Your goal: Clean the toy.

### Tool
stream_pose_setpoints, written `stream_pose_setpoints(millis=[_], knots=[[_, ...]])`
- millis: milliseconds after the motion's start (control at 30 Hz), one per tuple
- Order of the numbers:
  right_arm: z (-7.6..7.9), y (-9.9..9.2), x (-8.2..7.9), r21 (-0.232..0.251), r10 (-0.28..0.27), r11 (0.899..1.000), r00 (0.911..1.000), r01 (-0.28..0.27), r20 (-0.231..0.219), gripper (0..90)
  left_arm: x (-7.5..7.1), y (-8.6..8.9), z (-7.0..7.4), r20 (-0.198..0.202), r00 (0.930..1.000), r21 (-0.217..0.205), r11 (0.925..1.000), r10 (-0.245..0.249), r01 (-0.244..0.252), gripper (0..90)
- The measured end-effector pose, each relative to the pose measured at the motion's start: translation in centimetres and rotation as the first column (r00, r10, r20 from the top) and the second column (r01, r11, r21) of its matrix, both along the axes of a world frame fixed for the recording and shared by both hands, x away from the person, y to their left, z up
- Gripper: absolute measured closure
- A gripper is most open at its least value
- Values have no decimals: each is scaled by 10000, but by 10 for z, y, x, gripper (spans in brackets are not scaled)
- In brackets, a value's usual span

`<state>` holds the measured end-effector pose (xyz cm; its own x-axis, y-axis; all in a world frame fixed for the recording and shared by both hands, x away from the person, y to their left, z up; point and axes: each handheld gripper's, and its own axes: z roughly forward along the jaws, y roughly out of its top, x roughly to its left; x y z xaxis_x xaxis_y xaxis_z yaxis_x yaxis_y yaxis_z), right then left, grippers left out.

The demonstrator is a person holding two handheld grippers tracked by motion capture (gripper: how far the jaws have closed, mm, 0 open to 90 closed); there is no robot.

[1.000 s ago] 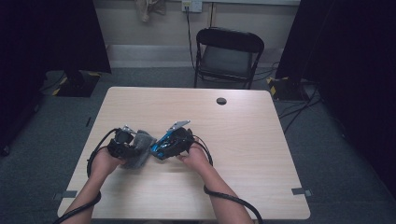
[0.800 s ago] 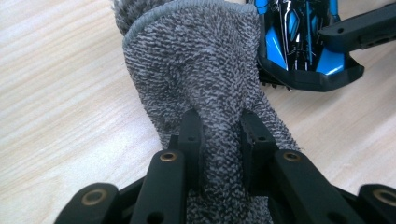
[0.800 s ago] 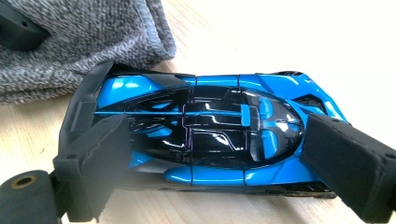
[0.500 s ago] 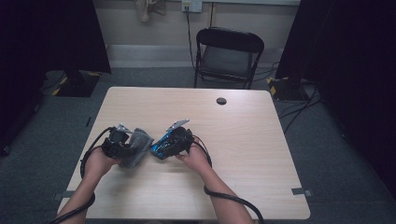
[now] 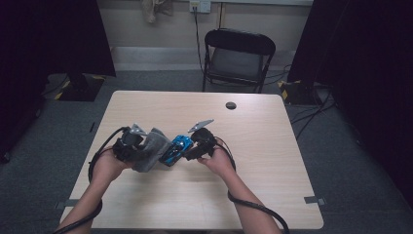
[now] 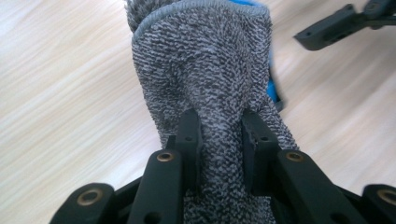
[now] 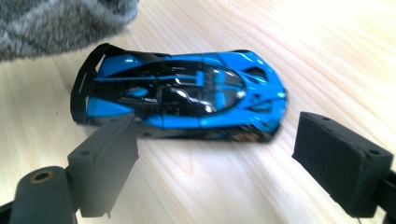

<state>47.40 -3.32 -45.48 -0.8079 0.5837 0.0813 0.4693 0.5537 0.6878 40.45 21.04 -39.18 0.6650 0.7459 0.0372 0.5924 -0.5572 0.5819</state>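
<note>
A grey knitted sock (image 6: 205,79) is pinched in a fold and lifted, its open cuff facing away. Just beside it, a blue-and-black toy car (image 7: 182,95) rests upright on the surface.

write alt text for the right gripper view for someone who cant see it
A blue and black toy sports car lies on a light wooden table, just beyond the right gripper, whose two black jaws stand open, not touching it. A grey knitted sock fills the top left corner, by the car's rear wing.
</note>
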Motion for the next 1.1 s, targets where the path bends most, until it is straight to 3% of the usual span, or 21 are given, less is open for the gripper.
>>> stream_pose_setpoints(millis=[100,333,533,700,833,1033,1100], knots=[[4,-16,0,-69,-148,9999,9999,148,11,132,-1,-18,-1,-59,9993,-141,9992,-370,369,717],[15,-59,-3,311,-489,9983,9987,485,117,134,-2,-64,-3,-95,9930,-520,9917,-1180,1173,715],[23,-91,-8,59,-579,9983,9974,577,424,135,-4,-102,-7,-177,9845,-449,9837,-1748,1738,715],[24,-110,-11,27,-698,9976,9966,698,436,134,-9,-128,-19,-447,9788,-651,9782,-2001,1970,715],[29,-122,-16,293,-701,9972,9964,688,480,133,-12,-145,-29,-582,9727,-700,9729,-2246,2205,710],[43,-130,-26,130,-404,9991,9963,396,765,134,-9,-173,-44,-893,9689,-750,9716,-2307,2245,706],[46,-134,-29,214,-345,9992,9956,327,871,134,-7,-179,-50,-836,9695,-565,9724,-2306,2264,688]])
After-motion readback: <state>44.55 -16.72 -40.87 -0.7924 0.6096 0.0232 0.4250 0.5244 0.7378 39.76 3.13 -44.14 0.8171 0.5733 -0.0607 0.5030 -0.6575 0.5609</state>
